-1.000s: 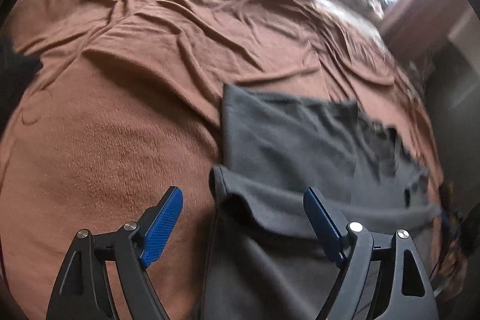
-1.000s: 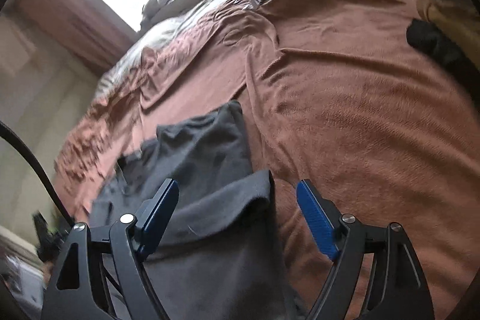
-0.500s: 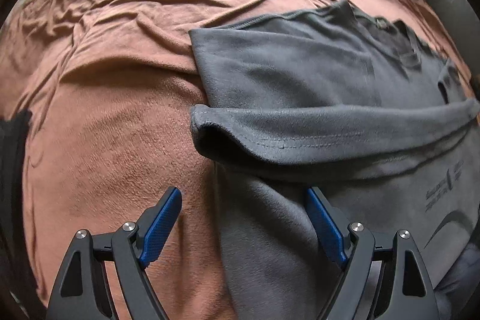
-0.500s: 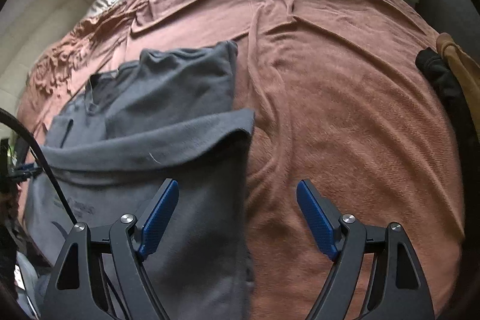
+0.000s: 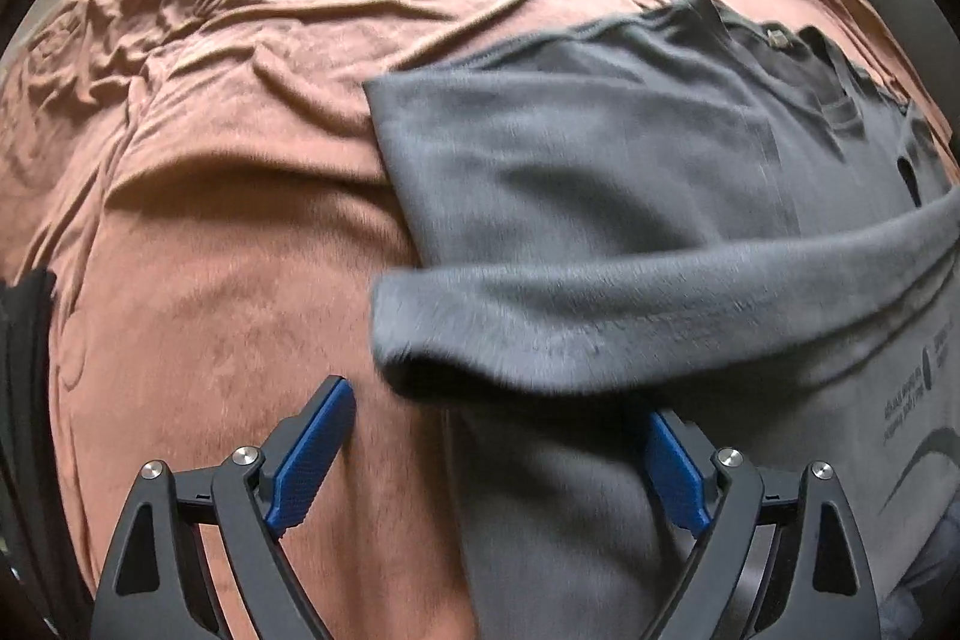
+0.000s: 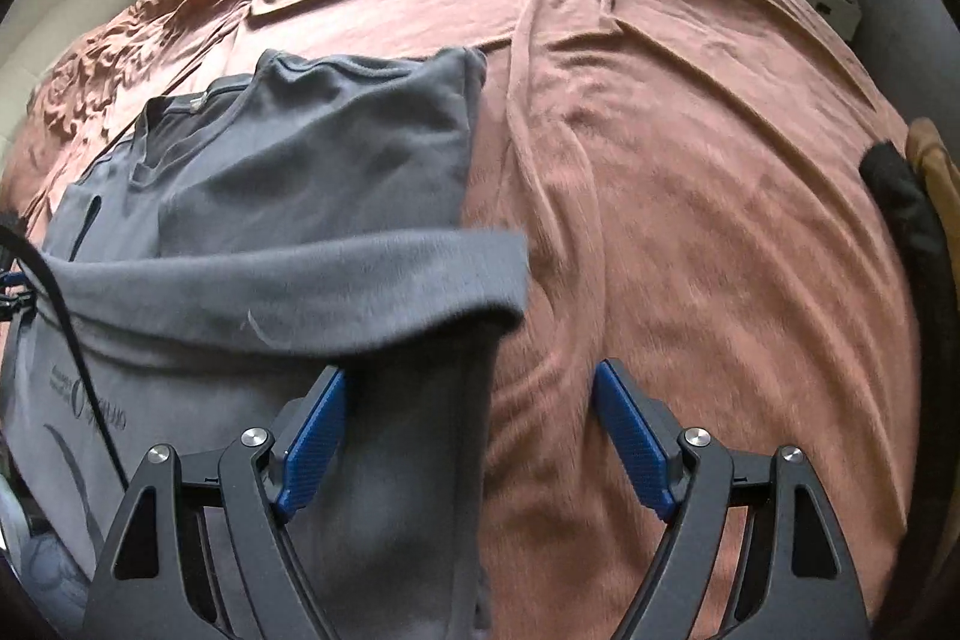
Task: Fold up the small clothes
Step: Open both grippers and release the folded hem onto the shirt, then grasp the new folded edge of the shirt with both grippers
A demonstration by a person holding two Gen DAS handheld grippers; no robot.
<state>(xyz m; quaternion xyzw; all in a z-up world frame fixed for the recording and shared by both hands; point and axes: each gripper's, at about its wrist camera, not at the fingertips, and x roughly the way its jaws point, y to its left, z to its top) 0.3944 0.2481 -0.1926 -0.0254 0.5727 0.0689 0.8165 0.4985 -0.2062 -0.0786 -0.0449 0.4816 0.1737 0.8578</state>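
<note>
1. The grey t-shirt lies on the brown bedspread, collar end away from the person, printed front showing at the near end. The sides appear already turned in, and a loose band of cloth lies across the middle, puffed up rather than flat.

2. The left gripper stands wide, its jaws opening further. The shirt's near left edge lies in the gap, but neither blue pad presses on it. It holds nothing.

3. The right gripper is spread wide over the shirt's near right edge. Cloth lies below the gap, with the left pad over the shirt and the right pad over bare bedspread. Nothing is gripped.

4. Judged stage: partly folded; both tongs look poised over the near corners for the next fold.

5. Risk: a pad closing low could pinch the bedspread along with the shirt, since one pad of each tool sits over bare bedding. The fold would then drag the cover.

6. Risk: the shirt is several layers thick here. Catching only the top layer would leave the lower layers behind and spoil the fold.

7. Risk: the raised band holds air. Folding over it unflattened would likely leave a lumpy, skewed bundle.

8. Risk: a black cable trails across the shirt's left side in the right view and could snag cloth.
</note>
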